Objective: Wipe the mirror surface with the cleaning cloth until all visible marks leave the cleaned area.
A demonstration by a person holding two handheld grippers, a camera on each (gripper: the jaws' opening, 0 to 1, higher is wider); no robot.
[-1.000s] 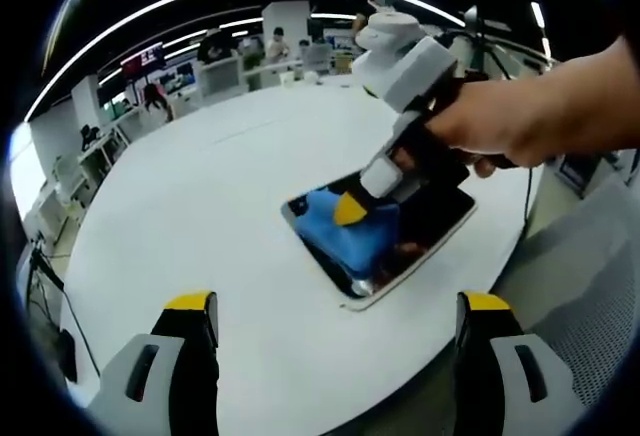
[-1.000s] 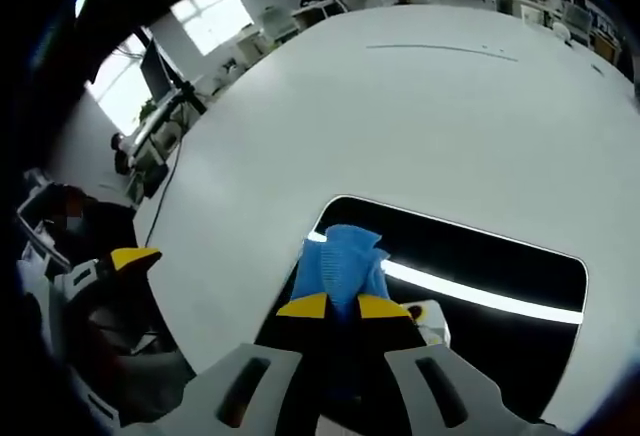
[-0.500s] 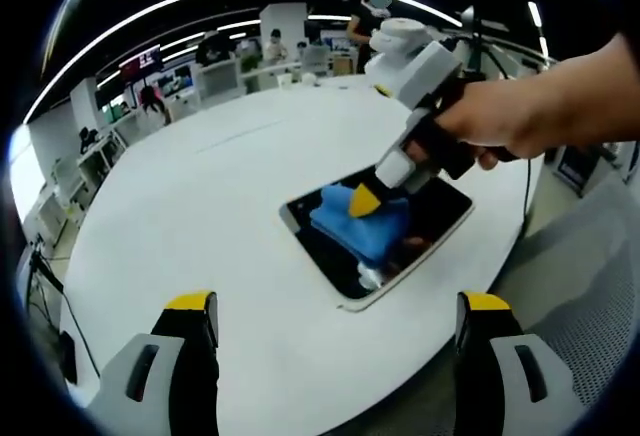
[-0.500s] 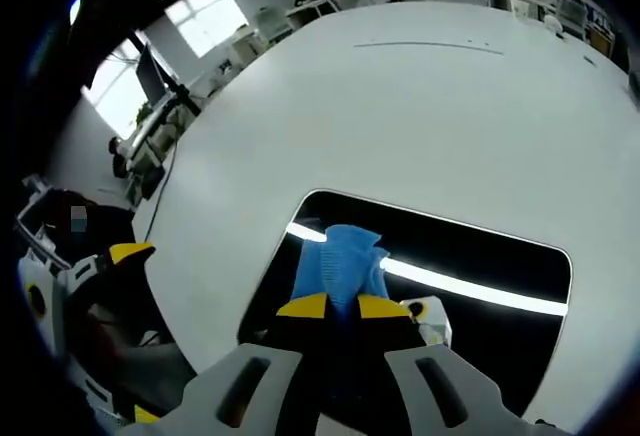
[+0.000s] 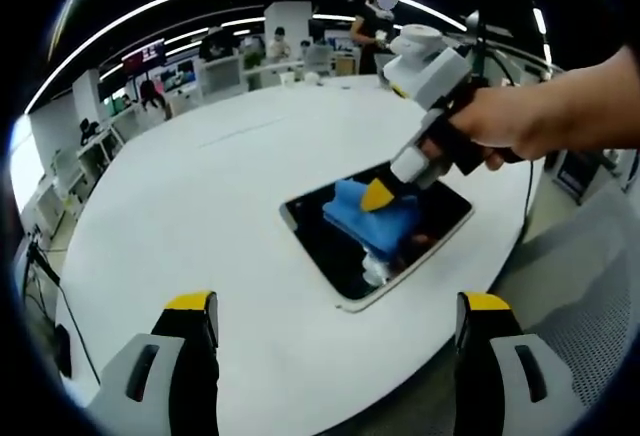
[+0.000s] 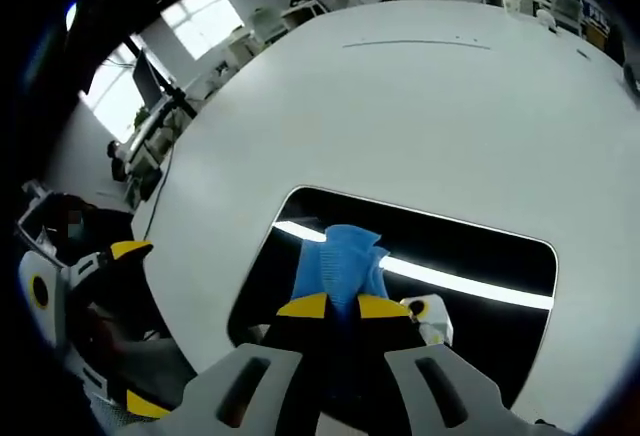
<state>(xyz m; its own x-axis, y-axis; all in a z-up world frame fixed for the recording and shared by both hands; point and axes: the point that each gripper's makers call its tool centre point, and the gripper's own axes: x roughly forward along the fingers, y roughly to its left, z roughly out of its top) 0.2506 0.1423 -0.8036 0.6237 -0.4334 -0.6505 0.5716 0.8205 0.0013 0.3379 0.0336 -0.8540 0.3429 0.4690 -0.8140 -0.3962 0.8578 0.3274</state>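
On the white table (image 5: 180, 216) a dark mirror (image 5: 440, 218) is laid flat near the edge, and a blue cloth (image 5: 375, 221) is pressed onto its glass by the right gripper (image 6: 342, 306), whose jaws are clamped together on the cloth. At the bottom of the left gripper view the left gripper (image 5: 340, 311) is held wide apart over the table, gripping nothing and touching nothing. Several risks are judged from this: the unheld mirror could be pushed toward the table edge by a hard stroke, the cloth could be dragged out of the jaws, and marks could be missed, since none can be made out among the reflections
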